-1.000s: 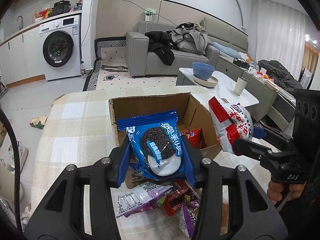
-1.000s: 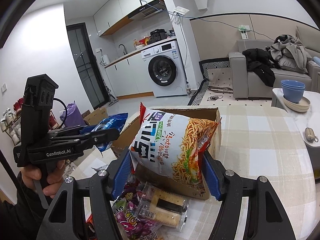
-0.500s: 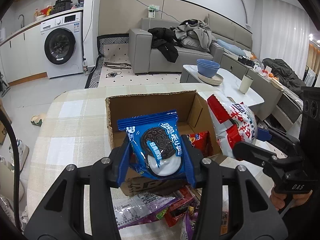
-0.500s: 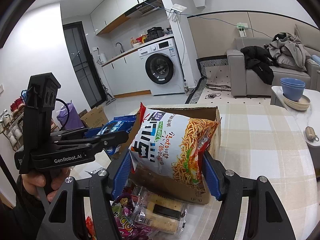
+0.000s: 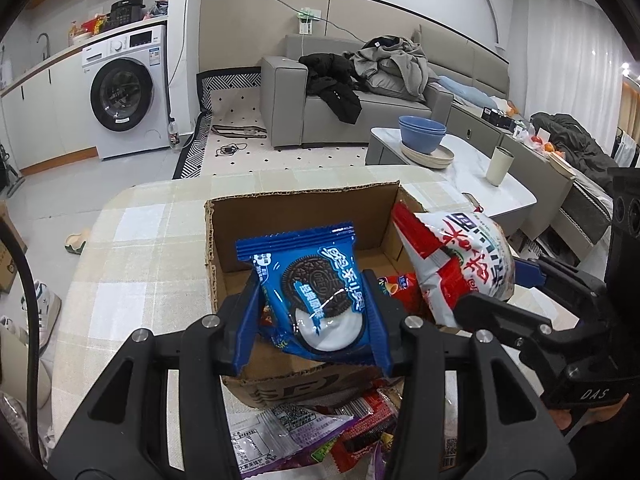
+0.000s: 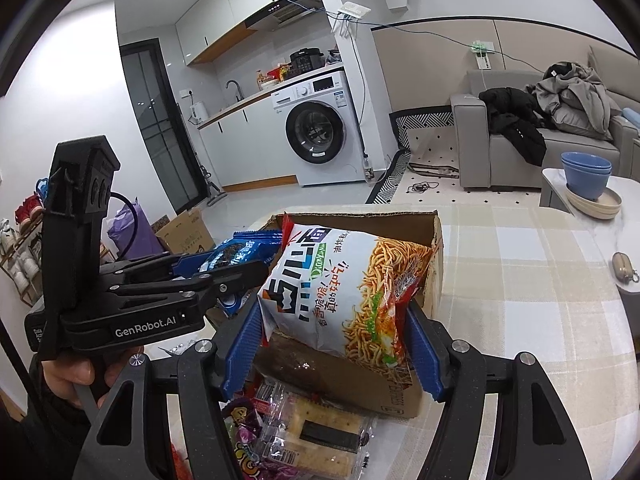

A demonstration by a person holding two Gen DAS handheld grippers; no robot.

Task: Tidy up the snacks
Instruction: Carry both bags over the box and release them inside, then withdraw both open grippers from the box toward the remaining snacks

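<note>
Jaws, left gripper [image 5: 314,330]: clenched on the blue cookie packet [image 5: 310,290]; blue ribbed pads press its two side edges.
Jaws, right gripper [image 6: 334,346]: clamped on the noodle bag [image 6: 346,292]; pads indent its lower sides.
Cookie packet: glossy blue film, crimped serrated top seam, round dark sandwich cookie printed on front; held upright above the near wall of the cardboard box [image 5: 224,232].
Noodle bag: puffy crinkled film, white and red, printed with golden fried noodles; held over the box's right side.
Cardboard box: brown corrugated, rectangular, open top with ragged torn rim; a red packet [image 5: 396,286] lies inside on its floor.
Loose snack pile [image 5: 316,432]: shiny wrappers, purple, red and clear, heaped just in front of the box's near wall.
Table [image 5: 132,256]: covered by a soft beige-and-white plaid cloth, rounded far edge; box stands on it.
</note>
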